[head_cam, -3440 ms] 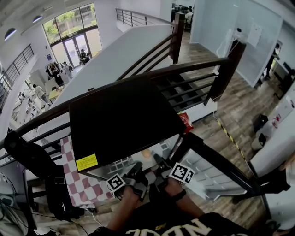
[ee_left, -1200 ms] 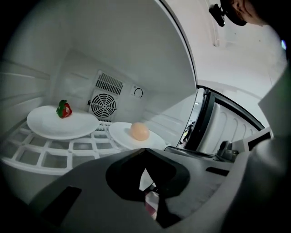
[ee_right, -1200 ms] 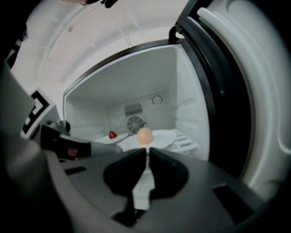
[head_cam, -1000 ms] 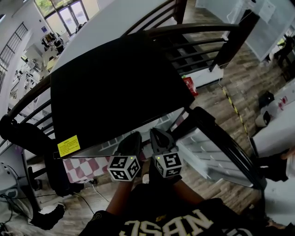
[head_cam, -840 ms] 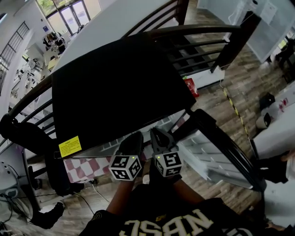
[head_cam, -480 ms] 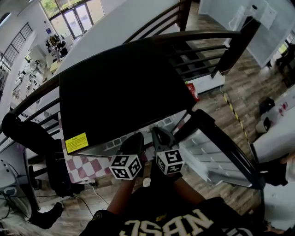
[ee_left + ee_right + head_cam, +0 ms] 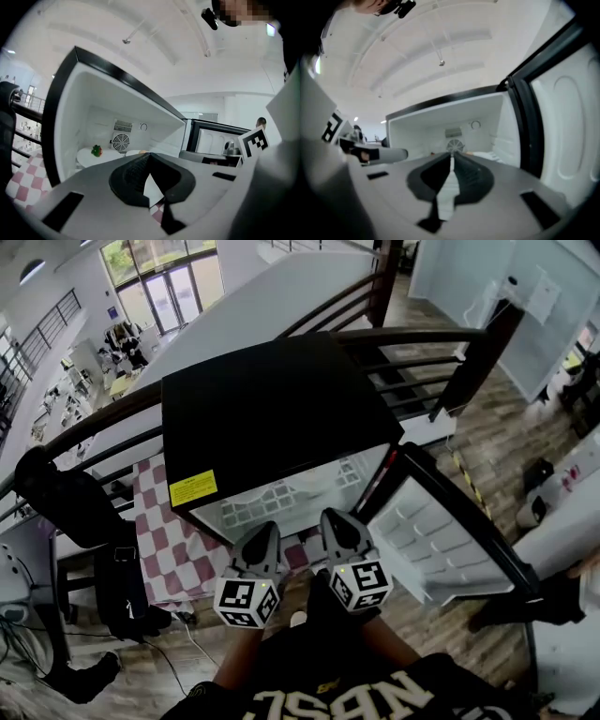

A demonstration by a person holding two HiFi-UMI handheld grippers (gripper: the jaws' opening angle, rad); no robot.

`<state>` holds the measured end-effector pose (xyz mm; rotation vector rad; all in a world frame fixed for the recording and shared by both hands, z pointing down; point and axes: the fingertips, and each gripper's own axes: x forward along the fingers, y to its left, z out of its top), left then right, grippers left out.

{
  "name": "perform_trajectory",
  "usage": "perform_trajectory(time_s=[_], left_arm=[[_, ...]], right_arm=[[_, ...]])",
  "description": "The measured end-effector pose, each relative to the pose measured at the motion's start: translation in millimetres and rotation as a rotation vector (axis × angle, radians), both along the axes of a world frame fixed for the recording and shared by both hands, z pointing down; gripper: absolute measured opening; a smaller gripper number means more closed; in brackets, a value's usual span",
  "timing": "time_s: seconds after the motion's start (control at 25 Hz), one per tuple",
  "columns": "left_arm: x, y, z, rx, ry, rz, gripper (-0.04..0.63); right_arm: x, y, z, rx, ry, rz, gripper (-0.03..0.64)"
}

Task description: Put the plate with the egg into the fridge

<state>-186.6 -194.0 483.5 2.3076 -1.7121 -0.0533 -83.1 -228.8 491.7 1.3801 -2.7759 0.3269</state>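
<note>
A dark wooden railing (image 7: 427, 334) curves across the head view and ends at a stout post (image 7: 478, 357). On the near side of the railing's left stretch there is a pink-and-white checkered cloth (image 7: 169, 545). A black bag or garment (image 7: 61, 507), hard to tell which, hangs at the railing's left end. Beyond the railing, on a lower floor, are tall glass doors (image 7: 173, 287) and a few people (image 7: 122, 338). To the right of the railing lies plank flooring (image 7: 492, 432) crossed by a yellow-and-black tape strip (image 7: 464, 470). Thin cables (image 7: 192, 648) trail over the floor on the railing's near side.
</note>
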Motion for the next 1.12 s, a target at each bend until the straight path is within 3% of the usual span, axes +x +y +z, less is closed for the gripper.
perform_trajectory(time_s=[0.2, 0.4, 0.6, 0.8, 1.12], left_arm=[[-30, 45, -4, 0.037, -0.087, -0.045, 0.021], [-48, 61, -6, 0.051, -0.057, -0.068, 0.021], [-51, 72, -13, 0.082, -0.121, -0.071, 0.021], [-56, 91, 5, 0.044, -0.075, -0.076, 0.021], [-56, 95, 5, 0.055, -0.068, -0.082, 0.021]], right_arm=[[16, 34, -3, 0.025, 0.037, 0.055, 0.035], [9, 49, -8, 0.041, 0.065, 0.056, 0.035], [9, 65, -12, 0.065, 0.110, 0.051, 0.035], [21, 78, 2, 0.031, 0.132, 0.071, 0.035], [17, 81, 7, 0.028, 0.150, 0.063, 0.035]])
